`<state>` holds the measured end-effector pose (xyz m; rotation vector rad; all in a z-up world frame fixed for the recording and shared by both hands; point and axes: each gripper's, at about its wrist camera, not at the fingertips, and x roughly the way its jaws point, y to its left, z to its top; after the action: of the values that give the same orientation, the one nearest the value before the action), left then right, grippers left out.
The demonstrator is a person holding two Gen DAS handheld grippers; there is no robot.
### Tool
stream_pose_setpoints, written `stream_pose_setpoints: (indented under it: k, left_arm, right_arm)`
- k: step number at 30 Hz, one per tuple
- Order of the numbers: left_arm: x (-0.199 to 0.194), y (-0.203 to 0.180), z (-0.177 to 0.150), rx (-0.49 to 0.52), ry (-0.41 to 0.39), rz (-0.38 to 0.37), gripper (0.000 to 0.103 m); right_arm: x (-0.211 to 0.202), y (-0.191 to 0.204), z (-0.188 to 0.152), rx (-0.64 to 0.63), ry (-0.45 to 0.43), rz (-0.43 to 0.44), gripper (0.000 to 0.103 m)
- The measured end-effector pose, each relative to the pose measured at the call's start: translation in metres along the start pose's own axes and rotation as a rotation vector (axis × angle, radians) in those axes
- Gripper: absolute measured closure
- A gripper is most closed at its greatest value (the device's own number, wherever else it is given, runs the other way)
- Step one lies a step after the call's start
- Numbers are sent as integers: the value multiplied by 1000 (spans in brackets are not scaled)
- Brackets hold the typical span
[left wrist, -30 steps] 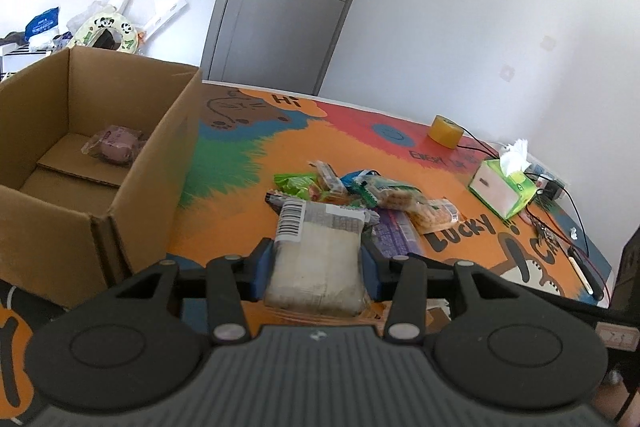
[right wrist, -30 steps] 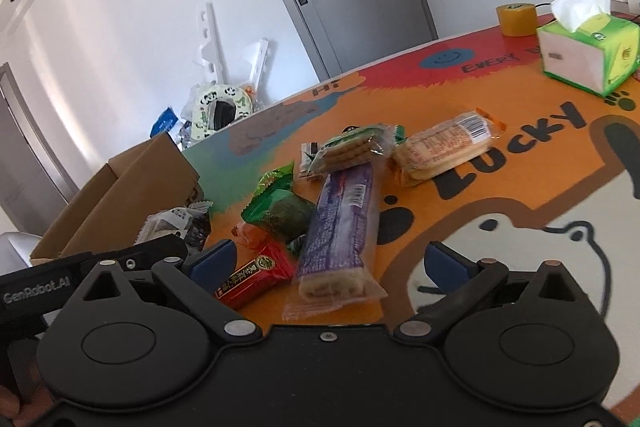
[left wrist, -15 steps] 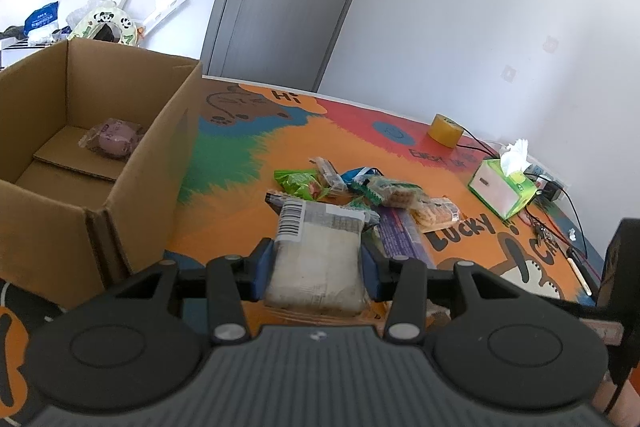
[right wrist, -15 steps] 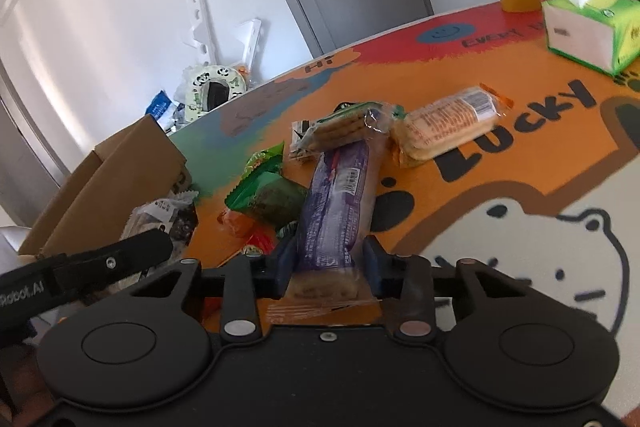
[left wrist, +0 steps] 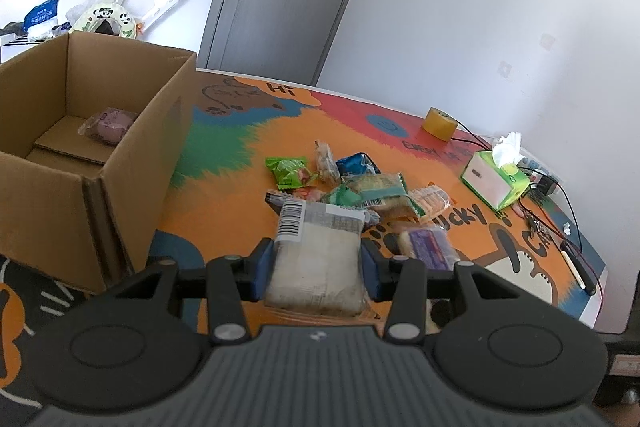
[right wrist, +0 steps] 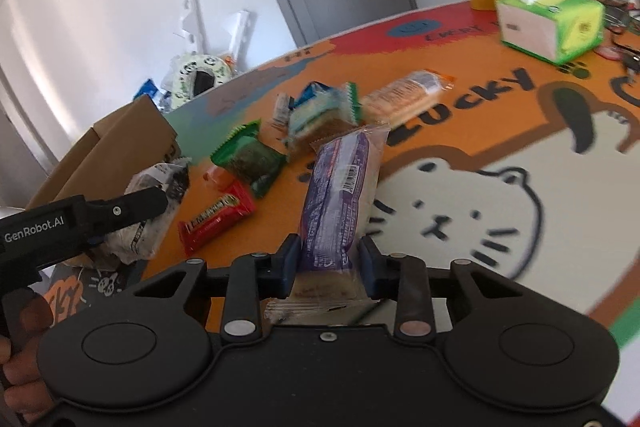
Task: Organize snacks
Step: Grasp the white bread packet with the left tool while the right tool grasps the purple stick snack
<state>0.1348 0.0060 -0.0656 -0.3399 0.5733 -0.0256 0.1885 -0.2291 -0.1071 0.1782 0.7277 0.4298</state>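
Observation:
My left gripper point(left wrist: 317, 267) is shut on a pale snack pack with a barcode label point(left wrist: 320, 227), held above the table beside the open cardboard box point(left wrist: 120, 163). A purple bag point(left wrist: 110, 125) lies inside the box. My right gripper point(right wrist: 327, 267) has its jaws closing on the near end of a long purple snack pack point(right wrist: 340, 183), and the pads press its sides. The far end of the purple pack points toward the loose pile: a green pack point(right wrist: 250, 157), a red bar point(right wrist: 216, 217) and an orange-ended biscuit pack point(right wrist: 404, 99). The left gripper point(right wrist: 156, 205) shows at the left of the right wrist view.
A green tissue box point(left wrist: 496, 183), a tape roll point(left wrist: 440, 123) and cables point(left wrist: 560, 195) sit at the table's far right. A hand point(right wrist: 20, 347) grips the left tool. The table's right edge point(left wrist: 600, 291) runs near the cables.
The right gripper went from wide open to shut on the purple pack and drew it out of the pile. The left gripper kept its pale pack and barely moved.

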Motion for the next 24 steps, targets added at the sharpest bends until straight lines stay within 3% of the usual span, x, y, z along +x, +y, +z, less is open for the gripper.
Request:
stream_pose_setpoints:
  k: [15,18,21,24]
  left_arm:
    - [7,7,-1,-7,23,10,58]
    - [10,8,0,-9,26,16,58]
    - [8,8,1,-7,19,16,58]
    - [5,7,3,-5,12,14,58]
  right_arm:
    - [23,14,9,-56,-42,-46,45]
    - [27,18,9,-76,-49,-52,46]
    - [27,17,9,-81,-47,-43,63]
    - [24,13,9,-49,-43,-2,70]
